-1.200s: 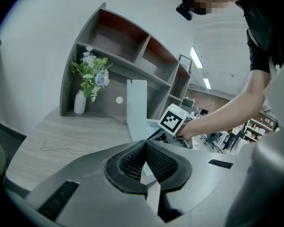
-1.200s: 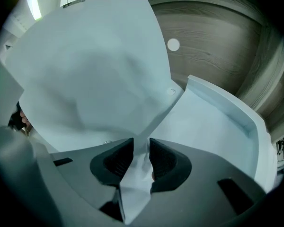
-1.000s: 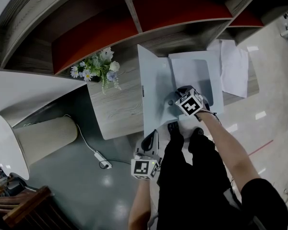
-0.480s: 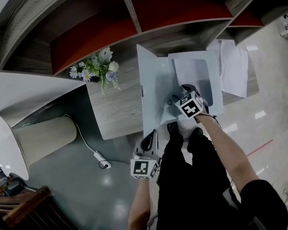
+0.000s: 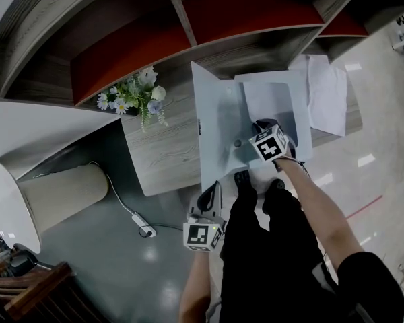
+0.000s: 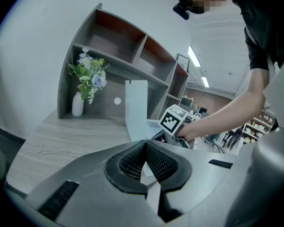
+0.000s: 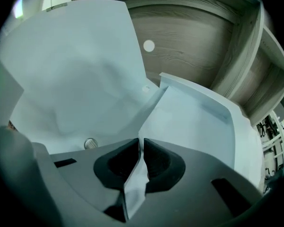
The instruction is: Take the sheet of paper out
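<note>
A white snap folder (image 5: 215,113) lies open on the wooden desk (image 5: 161,153), its flap standing up at the left. The sheet of paper (image 5: 269,103) lies in the folder's right half. My right gripper (image 5: 259,125) points steeply down onto it. In the right gripper view its jaws have just been closing, and the right gripper (image 7: 141,143) is now shut on the sheet's (image 7: 189,122) raised near edge, beside the flap (image 7: 80,70) and snap button (image 7: 90,143). My left gripper (image 5: 209,195) sits at the desk's front edge, shut (image 6: 145,143) on the folder's near edge.
A small vase of flowers (image 5: 138,96) stands left of the folder. Loose white papers (image 5: 326,93) lie at the desk's right end. Shelves with red backs (image 5: 141,46) rise behind the desk. A pale cylinder (image 5: 54,197) and a cable (image 5: 145,229) are on the floor at the left.
The right gripper has rolled a little and shifted slightly right over the folder. The left gripper and the folder have kept still.
</note>
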A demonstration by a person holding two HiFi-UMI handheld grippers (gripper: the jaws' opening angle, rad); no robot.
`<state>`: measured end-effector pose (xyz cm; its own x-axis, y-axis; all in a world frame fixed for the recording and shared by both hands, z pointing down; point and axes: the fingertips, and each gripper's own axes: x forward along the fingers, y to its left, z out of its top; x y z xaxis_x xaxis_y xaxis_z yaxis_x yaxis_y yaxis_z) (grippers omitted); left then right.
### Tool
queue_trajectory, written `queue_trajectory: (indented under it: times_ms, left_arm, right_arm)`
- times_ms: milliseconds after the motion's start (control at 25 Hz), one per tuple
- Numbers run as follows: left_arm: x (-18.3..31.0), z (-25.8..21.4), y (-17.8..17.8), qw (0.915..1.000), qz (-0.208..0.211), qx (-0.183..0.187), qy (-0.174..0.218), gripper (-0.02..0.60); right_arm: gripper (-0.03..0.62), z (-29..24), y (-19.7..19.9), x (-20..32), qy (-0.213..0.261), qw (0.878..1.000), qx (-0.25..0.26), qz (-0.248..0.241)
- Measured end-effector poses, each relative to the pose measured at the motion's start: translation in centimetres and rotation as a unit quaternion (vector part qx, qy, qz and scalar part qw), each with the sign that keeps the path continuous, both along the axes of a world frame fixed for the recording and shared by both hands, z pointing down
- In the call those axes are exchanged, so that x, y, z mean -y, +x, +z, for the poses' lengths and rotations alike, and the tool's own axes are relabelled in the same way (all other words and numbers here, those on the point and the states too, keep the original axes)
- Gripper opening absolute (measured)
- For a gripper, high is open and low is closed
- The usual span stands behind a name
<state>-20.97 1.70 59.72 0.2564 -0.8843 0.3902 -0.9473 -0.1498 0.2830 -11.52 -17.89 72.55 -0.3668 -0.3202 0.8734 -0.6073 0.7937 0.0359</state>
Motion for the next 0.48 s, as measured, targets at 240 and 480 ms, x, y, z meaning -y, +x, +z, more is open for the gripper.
queue_trajectory:
  times_ms: [240, 480]
  left_arm:
    - [0.0, -0.1, 0.0, 1.0, 0.004, 0.006, 0.003, 0.012]
    - [0.2, -0.2, 0.5, 0.9999, 0.009, 0.006, 0.006, 0.012]
  right_arm:
    - [0.015, -0.5, -0.1, -0.5, -0.003, 1.0, 0.0, -0.012]
    - [0.014, -3.2, -1.0, -0.7, 0.005, 0.999, 0.035, -0.021]
